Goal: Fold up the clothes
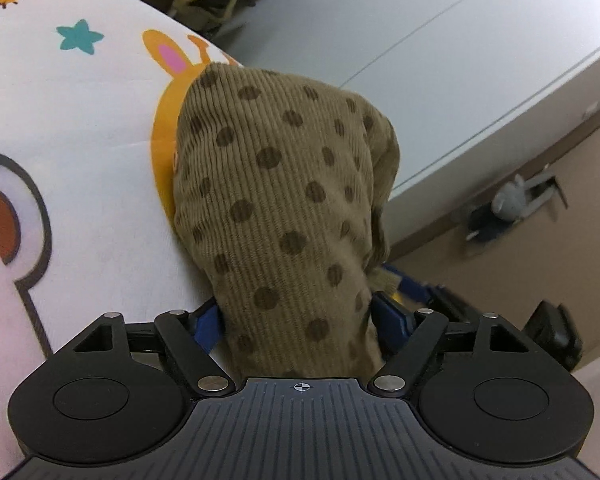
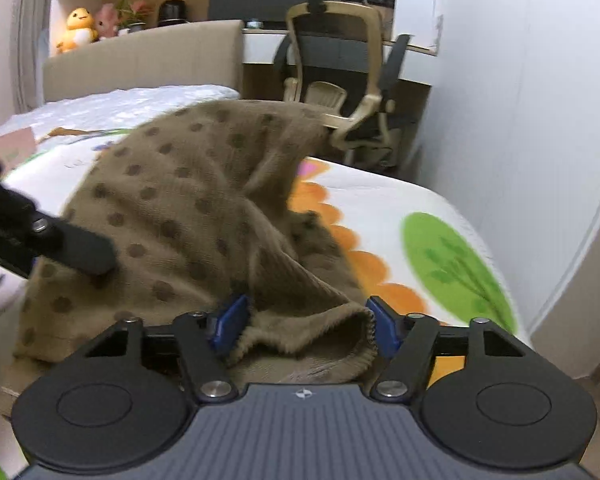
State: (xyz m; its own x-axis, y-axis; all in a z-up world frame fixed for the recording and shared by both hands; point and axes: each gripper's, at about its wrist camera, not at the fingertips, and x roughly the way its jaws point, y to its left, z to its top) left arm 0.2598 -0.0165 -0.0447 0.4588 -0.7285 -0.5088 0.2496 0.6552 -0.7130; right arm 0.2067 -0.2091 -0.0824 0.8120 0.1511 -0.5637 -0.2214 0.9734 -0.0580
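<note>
A brown ribbed garment with dark polka dots [image 1: 276, 208] fills the middle of the left wrist view. My left gripper [image 1: 298, 320] is shut on the garment, with a thick bunch of cloth between its blue pads. In the right wrist view the same garment [image 2: 188, 208] drapes over the bed. My right gripper [image 2: 304, 324] is shut on the garment's ribbed hem [image 2: 340, 332], which bulges between the blue pads. The left gripper's black body [image 2: 52, 240] shows at the left, against the cloth.
The bed carries a white sheet with cartoon prints [image 1: 80, 120], also seen in the right wrist view [image 2: 420, 216]. An office chair [image 2: 340, 80] and desk stand beyond the bed. A beige headboard [image 2: 140, 60] with plush toys is at the back left. A white wall [image 2: 520, 120] is on the right.
</note>
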